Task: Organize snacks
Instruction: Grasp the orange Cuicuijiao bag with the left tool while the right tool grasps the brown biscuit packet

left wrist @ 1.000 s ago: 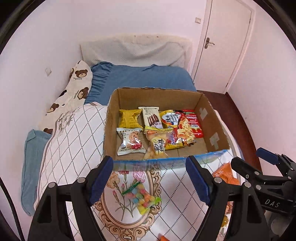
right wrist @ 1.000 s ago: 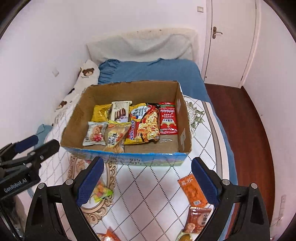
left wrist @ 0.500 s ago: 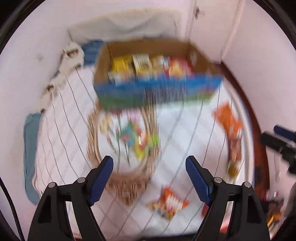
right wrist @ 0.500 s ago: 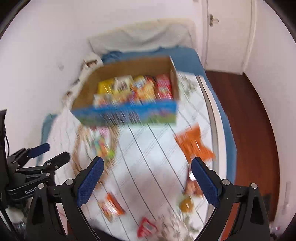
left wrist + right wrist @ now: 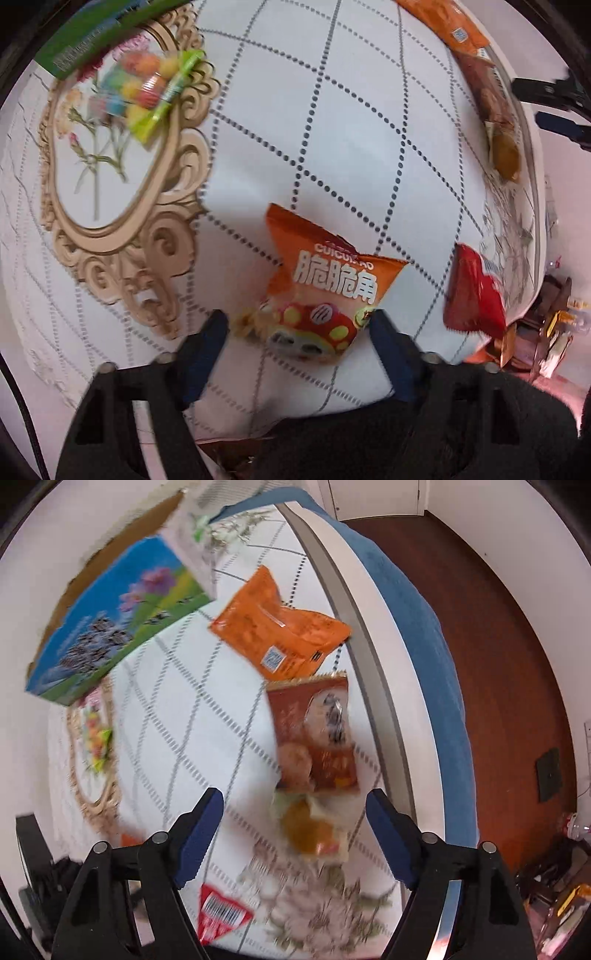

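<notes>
Both claws closing, unclamped: left claw (image 5: 297,325) straddles orange packet (image 5: 325,291); right claw (image 5: 295,805) straddles blurred yellow snack (image 5: 314,830).

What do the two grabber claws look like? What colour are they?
Both look alike. The left claw and the right claw each have two black plastic arms with cut-out holes and small silver rivets. Their fingers carry dark blue ridged pads. A thin black cable runs beside the left one.

A snack packet (image 5: 325,291) lies on the quilt (image 5: 351,129), candy bag (image 5: 147,88) far left.
</notes>
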`<state>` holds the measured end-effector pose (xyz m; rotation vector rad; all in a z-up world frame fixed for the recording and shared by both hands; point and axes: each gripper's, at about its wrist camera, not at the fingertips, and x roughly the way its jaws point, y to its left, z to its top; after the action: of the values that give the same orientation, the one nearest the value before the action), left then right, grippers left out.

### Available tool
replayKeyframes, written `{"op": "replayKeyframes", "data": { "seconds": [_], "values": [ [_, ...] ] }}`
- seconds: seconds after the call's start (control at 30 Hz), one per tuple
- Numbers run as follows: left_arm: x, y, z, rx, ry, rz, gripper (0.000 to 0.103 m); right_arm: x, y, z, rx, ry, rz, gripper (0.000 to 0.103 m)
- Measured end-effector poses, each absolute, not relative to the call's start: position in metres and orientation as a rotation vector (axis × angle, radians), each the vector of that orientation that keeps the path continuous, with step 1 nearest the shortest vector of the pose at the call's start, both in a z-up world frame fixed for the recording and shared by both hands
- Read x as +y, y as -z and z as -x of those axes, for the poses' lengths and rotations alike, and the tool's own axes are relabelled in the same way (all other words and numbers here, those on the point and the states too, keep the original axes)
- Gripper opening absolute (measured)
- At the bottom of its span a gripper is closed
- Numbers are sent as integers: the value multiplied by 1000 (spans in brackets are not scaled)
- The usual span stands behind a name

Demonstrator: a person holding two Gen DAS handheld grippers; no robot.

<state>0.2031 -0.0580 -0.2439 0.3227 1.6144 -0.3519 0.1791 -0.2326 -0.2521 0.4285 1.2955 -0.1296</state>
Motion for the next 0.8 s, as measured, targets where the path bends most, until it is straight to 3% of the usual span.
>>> {"op": "replayKeyframes", "data": {
  "seconds": [0.1,0.17,0.27,0.53,0.7,0.8],
  "values": [
    [-63,249,-205,1608,330,-319,59,-230,277,-203,1345,149,-362,81],
    [-61,248,-208,1610,307,-281,58,-227,293,-213,1370,165,-333,61],
    [-53,242,-217,1591,250,-228,58,-215,299,-219,1366,152,-275,57],
    [-17,234,-246,1584,116,45,58,-141,294,-199,1375,-36,-102,56],
    [-12,235,-250,1585,127,80,59,-111,304,-179,1419,-116,-97,56],
    [2,246,-244,1610,151,100,65,-106,308,-176,1421,-115,-89,57]
  ]
}}
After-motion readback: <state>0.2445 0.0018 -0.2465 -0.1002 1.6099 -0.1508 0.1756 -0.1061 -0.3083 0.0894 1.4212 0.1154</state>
